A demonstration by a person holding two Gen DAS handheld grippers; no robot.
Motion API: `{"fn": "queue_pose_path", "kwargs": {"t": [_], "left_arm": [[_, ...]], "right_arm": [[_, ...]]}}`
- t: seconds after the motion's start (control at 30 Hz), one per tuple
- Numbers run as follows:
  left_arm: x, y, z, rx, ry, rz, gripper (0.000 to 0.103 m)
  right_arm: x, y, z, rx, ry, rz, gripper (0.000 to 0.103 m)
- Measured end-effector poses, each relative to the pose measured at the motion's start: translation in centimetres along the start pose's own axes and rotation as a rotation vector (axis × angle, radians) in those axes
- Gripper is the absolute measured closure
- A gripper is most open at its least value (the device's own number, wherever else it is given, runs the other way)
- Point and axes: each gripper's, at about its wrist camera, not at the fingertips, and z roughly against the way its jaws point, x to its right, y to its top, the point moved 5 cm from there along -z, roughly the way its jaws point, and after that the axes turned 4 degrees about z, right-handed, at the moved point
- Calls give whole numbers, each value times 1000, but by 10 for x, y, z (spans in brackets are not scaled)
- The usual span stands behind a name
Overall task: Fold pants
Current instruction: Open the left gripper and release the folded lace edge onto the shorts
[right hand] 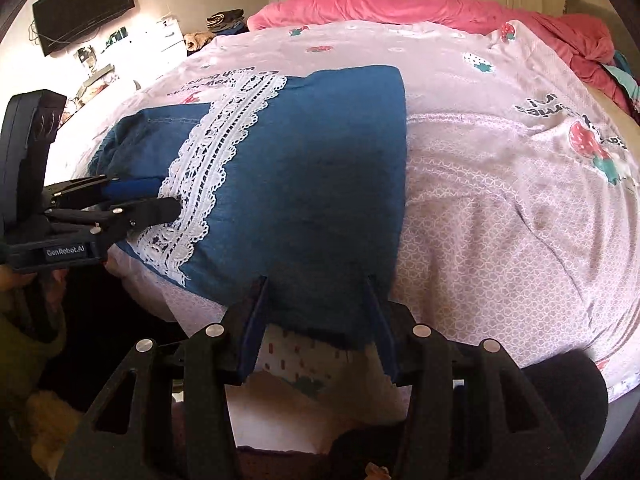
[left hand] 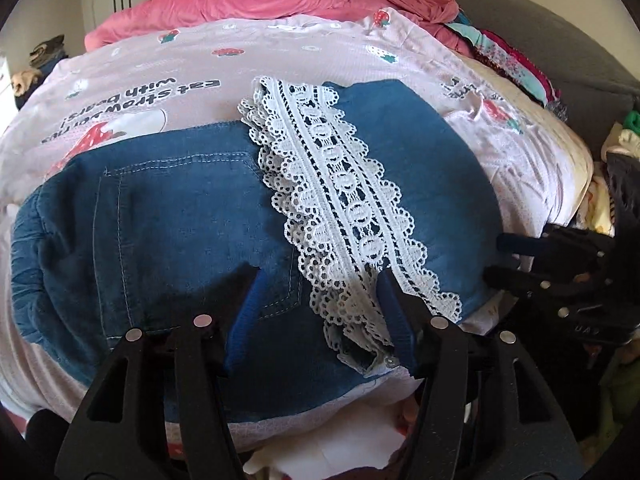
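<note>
Blue denim pants with a white lace hem band lie folded on the pink strawberry-print bed sheet. My left gripper is open, its fingers resting over the near edge of the pants by the pocket and the lace. In the right wrist view the pants lie flat, the lace at their left. My right gripper is open over the pants' near right corner. The left gripper shows at the left edge by the lace; the right gripper shows at the far right of the left wrist view.
A pink duvet is bunched at the far end of the bed. Colourful clothes pile against a grey headboard at right. A wall TV and cluttered dresser stand at left. The bed edge is just below the grippers.
</note>
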Motion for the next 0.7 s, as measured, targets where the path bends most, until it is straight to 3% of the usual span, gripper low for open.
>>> {"fn": "queue_pose_path", "kwargs": {"t": [0.47,0.57,0.7], "left_arm": [[11,0,17,10,-38,20,46],[12,0,22,16,-45,21,45],[11,1,28,27,-47,26,42]], "right_arm": [[-2,2,5,-4,8,-7,50],[-2,3,10,0,21,-22,40],[-1,5,20,21,19,-28,39]]}}
